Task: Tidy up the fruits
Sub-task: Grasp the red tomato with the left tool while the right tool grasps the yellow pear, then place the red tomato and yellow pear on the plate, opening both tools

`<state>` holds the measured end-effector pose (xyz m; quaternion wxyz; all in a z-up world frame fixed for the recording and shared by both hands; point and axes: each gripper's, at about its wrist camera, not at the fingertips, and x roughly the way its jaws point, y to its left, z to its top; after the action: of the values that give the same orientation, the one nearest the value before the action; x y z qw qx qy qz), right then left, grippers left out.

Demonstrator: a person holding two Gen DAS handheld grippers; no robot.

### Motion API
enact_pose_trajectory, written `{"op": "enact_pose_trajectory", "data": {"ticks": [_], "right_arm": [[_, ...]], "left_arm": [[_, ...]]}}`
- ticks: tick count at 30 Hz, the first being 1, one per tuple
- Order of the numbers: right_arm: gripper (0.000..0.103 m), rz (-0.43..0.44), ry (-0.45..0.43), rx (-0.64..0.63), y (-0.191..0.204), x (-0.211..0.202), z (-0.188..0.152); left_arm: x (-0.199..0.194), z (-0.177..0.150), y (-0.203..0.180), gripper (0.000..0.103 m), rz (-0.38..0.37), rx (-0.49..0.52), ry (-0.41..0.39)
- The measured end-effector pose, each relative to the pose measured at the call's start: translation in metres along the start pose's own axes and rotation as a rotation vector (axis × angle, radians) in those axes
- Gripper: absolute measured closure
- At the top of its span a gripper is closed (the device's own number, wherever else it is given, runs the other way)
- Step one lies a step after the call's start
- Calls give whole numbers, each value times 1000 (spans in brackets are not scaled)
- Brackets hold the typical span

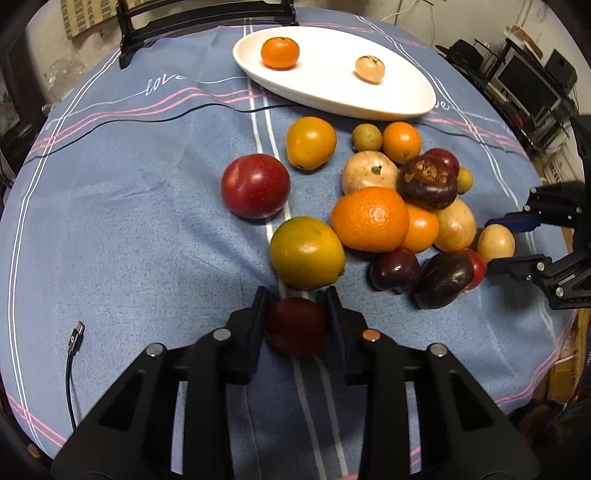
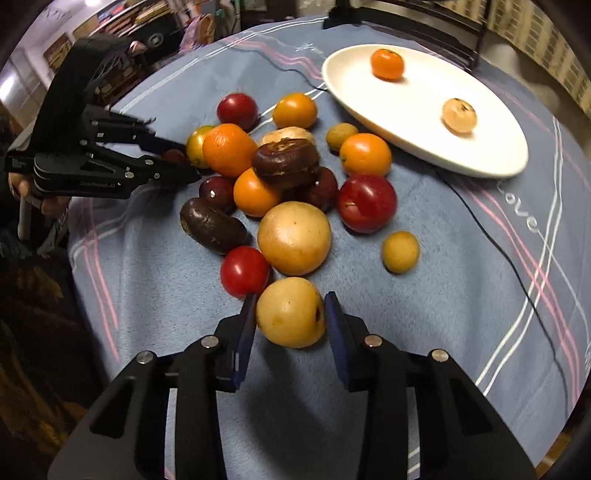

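A heap of fruit (image 1: 369, 218) lies on the blue tablecloth: oranges, red apples, dark purple fruits, tan round ones. My left gripper (image 1: 297, 295) is shut on a dark red plum (image 1: 297, 326), both pads against its sides, just in front of a yellow-green citrus (image 1: 306, 253). My right gripper (image 2: 291, 300) is shut on a tan round fruit (image 2: 291, 312) at the near edge of the heap, beside a red tomato (image 2: 244, 271). The white oval plate (image 2: 406, 136) at the back holds a mandarin (image 2: 387, 64) and a pale small fruit (image 2: 459, 115).
A black cable (image 1: 147, 120) crosses the cloth in front of the plate, and a loose plug end (image 1: 75, 338) lies at the near left. A dark chair (image 1: 207, 22) stands behind the table. Shelves and clutter (image 1: 524, 85) sit beyond the right edge.
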<state>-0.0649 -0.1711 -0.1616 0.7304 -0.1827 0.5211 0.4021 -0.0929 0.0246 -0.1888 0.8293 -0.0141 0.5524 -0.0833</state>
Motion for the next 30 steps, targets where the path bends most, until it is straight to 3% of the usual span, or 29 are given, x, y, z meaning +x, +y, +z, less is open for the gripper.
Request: {"op": "enact_pose_trajectory", "data": {"ticks": [9,13,18,22,26,30], "right_arm": [[66,48,-117,223,-20,-32,-10],[66,48,-186,280,-33,-51,-2],[66,9,-318,314,-57,-82,33],[66,-32,-401,321,-77,-99,72],[66,-61,-447,357,-99,-96,107],[66,-51,-449,428,-122,-74,133]], "left_arm": [[-37,10,3,72,-53,-5,-67],[-53,34,7,72,-88,-30,-117],[-68,89,-1,72,-121,-17,-197],[-66,143,-11,72,-100,6,-243],[-47,185,-16,72,-64,3,-243],[-21,206,-21,72,-12,7,-209]]}}
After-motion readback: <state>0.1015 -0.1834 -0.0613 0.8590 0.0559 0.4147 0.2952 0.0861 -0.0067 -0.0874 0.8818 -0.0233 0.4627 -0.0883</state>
